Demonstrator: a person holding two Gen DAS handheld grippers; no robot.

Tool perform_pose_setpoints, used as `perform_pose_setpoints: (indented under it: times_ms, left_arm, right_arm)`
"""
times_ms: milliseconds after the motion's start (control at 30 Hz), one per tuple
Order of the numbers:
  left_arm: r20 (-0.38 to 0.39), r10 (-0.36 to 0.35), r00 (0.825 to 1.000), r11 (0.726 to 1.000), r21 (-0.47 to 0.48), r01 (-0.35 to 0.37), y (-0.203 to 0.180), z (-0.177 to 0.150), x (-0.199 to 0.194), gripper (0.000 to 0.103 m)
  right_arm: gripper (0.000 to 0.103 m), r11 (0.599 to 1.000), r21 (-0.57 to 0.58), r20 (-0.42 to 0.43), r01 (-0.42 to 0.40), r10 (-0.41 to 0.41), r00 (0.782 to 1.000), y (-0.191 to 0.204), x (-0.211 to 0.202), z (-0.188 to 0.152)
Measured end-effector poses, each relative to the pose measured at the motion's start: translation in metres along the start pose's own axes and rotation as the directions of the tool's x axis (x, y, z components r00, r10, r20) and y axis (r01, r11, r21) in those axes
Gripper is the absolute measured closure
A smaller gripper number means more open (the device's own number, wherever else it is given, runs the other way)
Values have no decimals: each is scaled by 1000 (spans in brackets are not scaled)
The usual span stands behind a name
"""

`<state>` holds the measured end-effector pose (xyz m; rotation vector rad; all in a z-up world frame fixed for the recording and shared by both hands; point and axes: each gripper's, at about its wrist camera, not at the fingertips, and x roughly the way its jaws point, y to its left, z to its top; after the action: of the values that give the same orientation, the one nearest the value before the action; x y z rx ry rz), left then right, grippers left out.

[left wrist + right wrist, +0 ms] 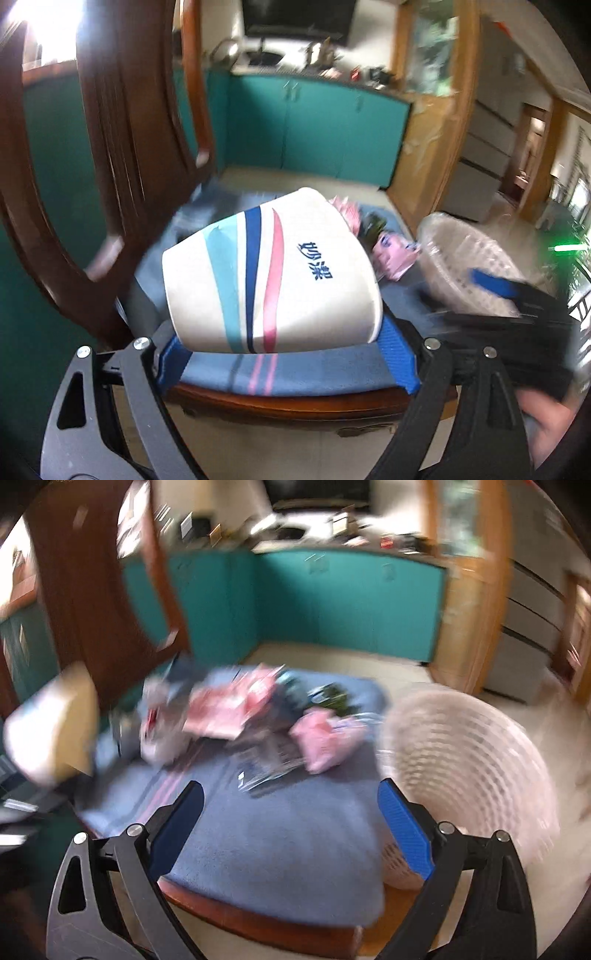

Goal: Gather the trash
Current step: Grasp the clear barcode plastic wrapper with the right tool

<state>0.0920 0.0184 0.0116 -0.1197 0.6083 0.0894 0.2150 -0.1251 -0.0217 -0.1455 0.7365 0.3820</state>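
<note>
The left gripper (pixel 284 350) pinches a white carton (pixel 269 273) at frame centre, while wrappers (pixel 317 734) remain mid-frame beyond the right gripper (pixel 291 812), whose fingers are spread and empty.

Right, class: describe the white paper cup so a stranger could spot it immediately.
Find the wooden chair with the blue cushion. Above the cushion's near edge, the left gripper holds a white paper cup tilted between its blue pads. Unlike the crumpled pink wrappers behind, it's rigid, with teal, navy and pink stripes.

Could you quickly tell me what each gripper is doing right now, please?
Left gripper: closed on the white striped paper cup.
Right gripper: open, holding nothing, above the blue chair cushion.
</note>
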Motion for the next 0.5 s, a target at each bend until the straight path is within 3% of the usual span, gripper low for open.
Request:
perform_pose_setpoints:
  times_ms: [133,233,300,367,433,500]
  left_arm:
    - [73,12,997,996,82,-18,5,14,-13,16]
    - [58,2,998,998,63,-6,16,17,-11,16]
    - [34,-3,999,999,43,2,26,19,-8,16]
    - [27,0,1000,999,35,-1,33,19,-6,16]
    - [21,-6,1000,1000,26,5,40,22,-7,16]
    - [21,-13,1000,1000,24,13,41,26,-8,16]
  right_arm:
    - [10,990,-138,-48,-4,-3,999,32,43,16]
    - [14,978,-209,-63,24,-38,997,48,73,26]
    - [23,979,-202,-87,23,-41,995,48,91,32]
    - [49,982,-187,-123,20,-43,991,44,105,34]
    - [53,981,-193,-117,21,-44,992,42,102,32]
    - [71,983,-182,-132,-14,-10,991,40,93,29]
